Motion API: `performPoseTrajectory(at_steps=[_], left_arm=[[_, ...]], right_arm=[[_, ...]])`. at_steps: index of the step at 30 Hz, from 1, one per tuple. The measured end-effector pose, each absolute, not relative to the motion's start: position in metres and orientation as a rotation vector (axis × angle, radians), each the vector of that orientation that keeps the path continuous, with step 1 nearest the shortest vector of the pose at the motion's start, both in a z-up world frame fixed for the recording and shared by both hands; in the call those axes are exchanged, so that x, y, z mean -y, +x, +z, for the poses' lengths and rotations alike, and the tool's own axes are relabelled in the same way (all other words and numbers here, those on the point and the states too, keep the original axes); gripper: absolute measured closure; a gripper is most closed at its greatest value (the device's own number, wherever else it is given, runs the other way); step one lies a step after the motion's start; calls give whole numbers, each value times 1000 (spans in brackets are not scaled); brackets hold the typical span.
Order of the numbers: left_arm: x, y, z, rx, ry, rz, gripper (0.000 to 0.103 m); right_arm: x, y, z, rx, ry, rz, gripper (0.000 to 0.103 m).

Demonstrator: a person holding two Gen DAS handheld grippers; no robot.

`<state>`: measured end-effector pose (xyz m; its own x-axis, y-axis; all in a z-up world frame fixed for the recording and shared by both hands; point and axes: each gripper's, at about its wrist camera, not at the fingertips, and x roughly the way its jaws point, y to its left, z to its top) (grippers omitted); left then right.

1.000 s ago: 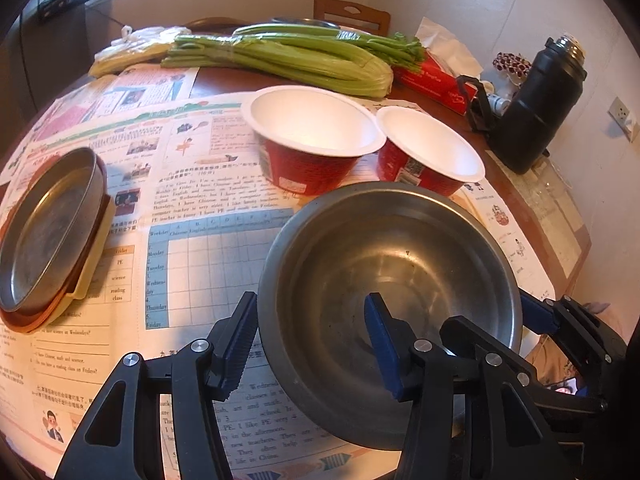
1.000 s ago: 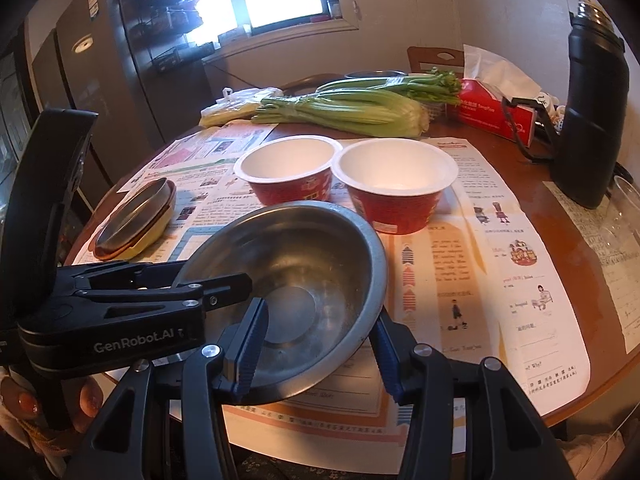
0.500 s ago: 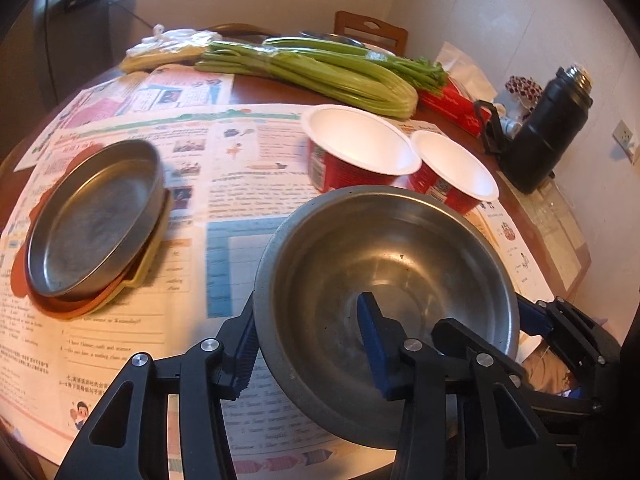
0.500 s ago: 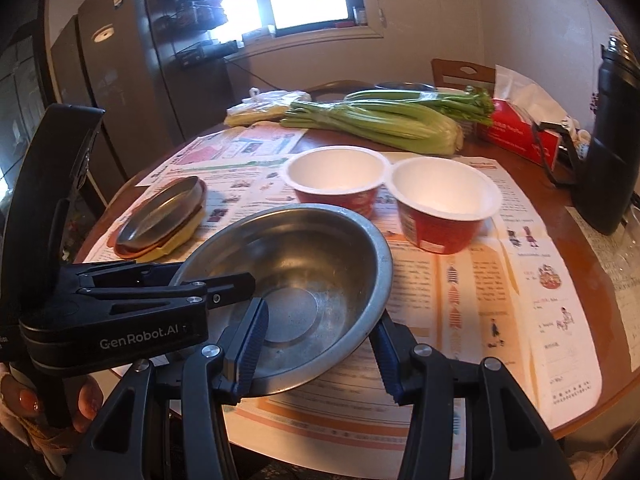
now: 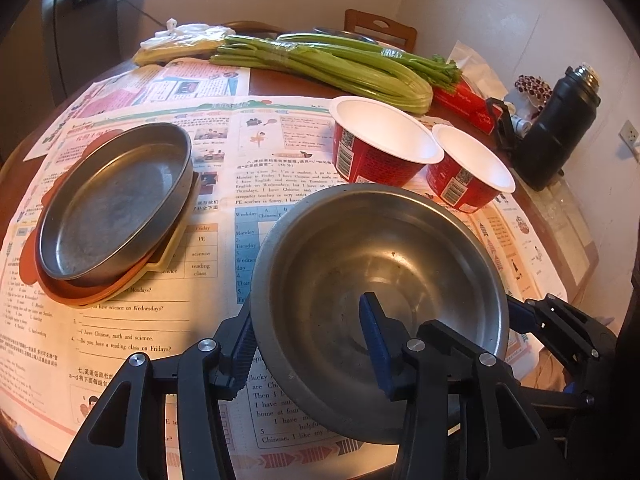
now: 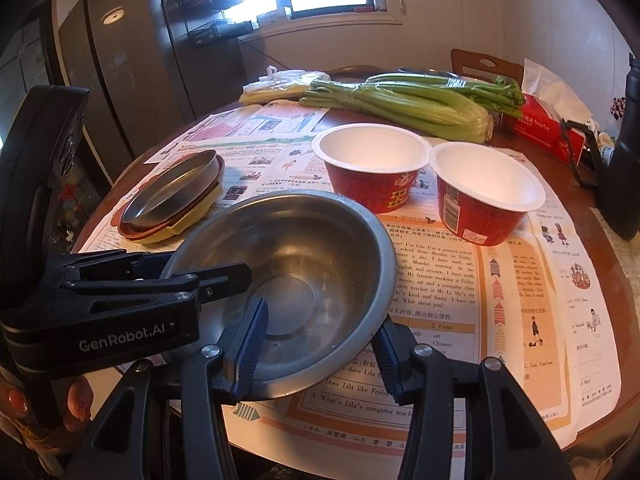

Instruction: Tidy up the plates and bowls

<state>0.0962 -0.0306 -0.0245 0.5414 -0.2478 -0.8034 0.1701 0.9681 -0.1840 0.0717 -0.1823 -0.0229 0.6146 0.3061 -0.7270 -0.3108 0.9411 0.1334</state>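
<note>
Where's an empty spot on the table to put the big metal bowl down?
Bare newspaper lies between the plate stack and the red cups, and more beside the steel bowl, near the table edge. The far side is crowded with celery, a tissue box and a black flask.

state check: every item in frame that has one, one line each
steel bowl: upright, empty, rim gripped on two sides
left gripper: opening slightly, fingers either side of the bowl's rim
right gripper: shut on the bowl's rim
red paper bowls: two, upright, empty, side by side, unstacked
steel plate: on top of the plate stack
orange and yellow plates: stacked underneath
flask: upright, capped
</note>
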Motion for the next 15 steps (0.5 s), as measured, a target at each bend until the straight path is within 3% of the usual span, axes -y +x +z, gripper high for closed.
performPoseTrajectory(at_steps=[15], left_arm=[[30,94,-23,-958,-88,-251,52]], right_arm=[[189,78,-30,-872,58,386,52]])
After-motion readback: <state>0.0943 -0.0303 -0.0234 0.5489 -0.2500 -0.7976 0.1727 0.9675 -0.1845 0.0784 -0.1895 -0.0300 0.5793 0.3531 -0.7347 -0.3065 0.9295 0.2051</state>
